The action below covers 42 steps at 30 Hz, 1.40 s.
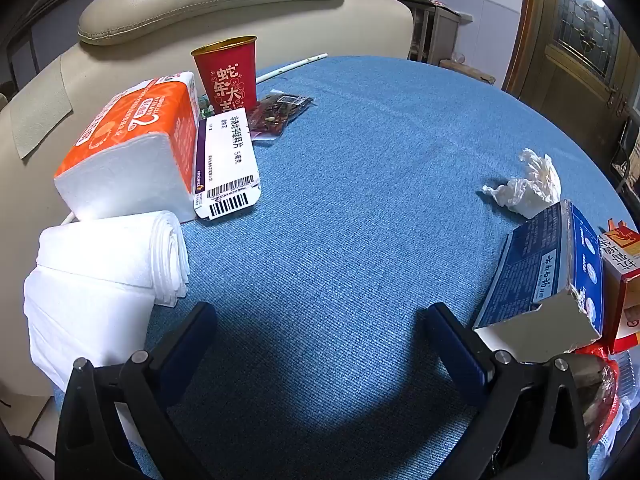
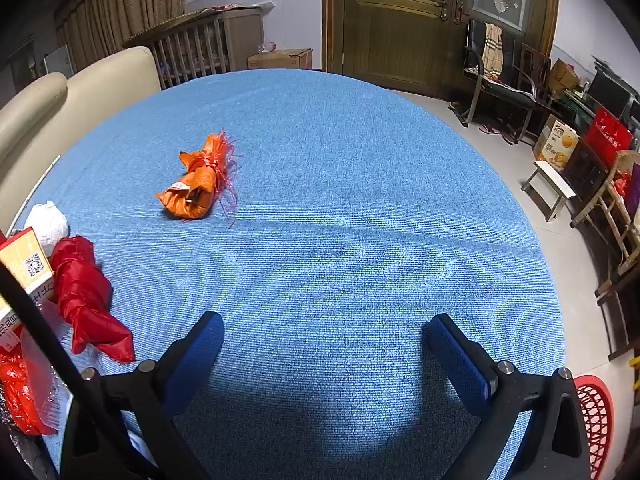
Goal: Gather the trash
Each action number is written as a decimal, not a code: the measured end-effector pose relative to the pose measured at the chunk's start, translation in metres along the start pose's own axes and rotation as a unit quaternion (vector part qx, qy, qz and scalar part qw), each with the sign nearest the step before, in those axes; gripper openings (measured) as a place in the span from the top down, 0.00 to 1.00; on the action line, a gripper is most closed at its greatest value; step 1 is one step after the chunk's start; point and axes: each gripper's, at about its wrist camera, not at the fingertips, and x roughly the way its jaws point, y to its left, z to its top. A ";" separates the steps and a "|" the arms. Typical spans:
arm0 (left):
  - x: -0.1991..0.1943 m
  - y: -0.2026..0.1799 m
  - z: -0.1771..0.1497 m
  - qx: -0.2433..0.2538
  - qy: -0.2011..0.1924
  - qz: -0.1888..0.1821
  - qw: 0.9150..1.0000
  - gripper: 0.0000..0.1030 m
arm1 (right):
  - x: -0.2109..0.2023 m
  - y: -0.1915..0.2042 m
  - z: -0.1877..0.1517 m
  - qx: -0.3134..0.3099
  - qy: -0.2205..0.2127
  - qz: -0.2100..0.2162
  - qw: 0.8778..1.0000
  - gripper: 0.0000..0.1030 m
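On the blue tablecloth (image 1: 340, 208), a crumpled white tissue (image 1: 524, 188) lies at the right, a torn blue box (image 1: 548, 276) in front of it, and a dark snack wrapper (image 1: 276, 112) at the back. My left gripper (image 1: 320, 320) is open and empty above bare cloth. In the right wrist view an orange wrapper bundle (image 2: 200, 180) lies ahead to the left, a red crumpled bag (image 2: 86, 296) nearer at the left, and a white tissue ball (image 2: 48, 224) behind it. My right gripper (image 2: 326, 332) is open and empty.
An orange tissue pack (image 1: 132, 148), a white medicine box (image 1: 228, 164), a red cup (image 1: 230, 74) and folded white towels (image 1: 104, 280) stand at the left. A beige sofa (image 1: 240, 12) lies behind. A red basket (image 2: 596, 420) sits on the floor at the right.
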 end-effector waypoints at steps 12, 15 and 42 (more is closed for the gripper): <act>0.000 0.000 0.000 0.000 0.000 0.000 1.000 0.00 | 0.000 0.000 0.000 0.000 -0.001 -0.001 1.000 0.00; 0.000 0.000 0.000 0.000 0.000 0.000 1.000 0.00 | 0.000 0.000 0.000 -0.001 -0.001 -0.001 1.000 0.00; -0.010 0.005 -0.002 0.005 -0.006 -0.010 1.000 0.00 | -0.001 0.000 0.001 -0.001 -0.001 0.001 1.000 0.00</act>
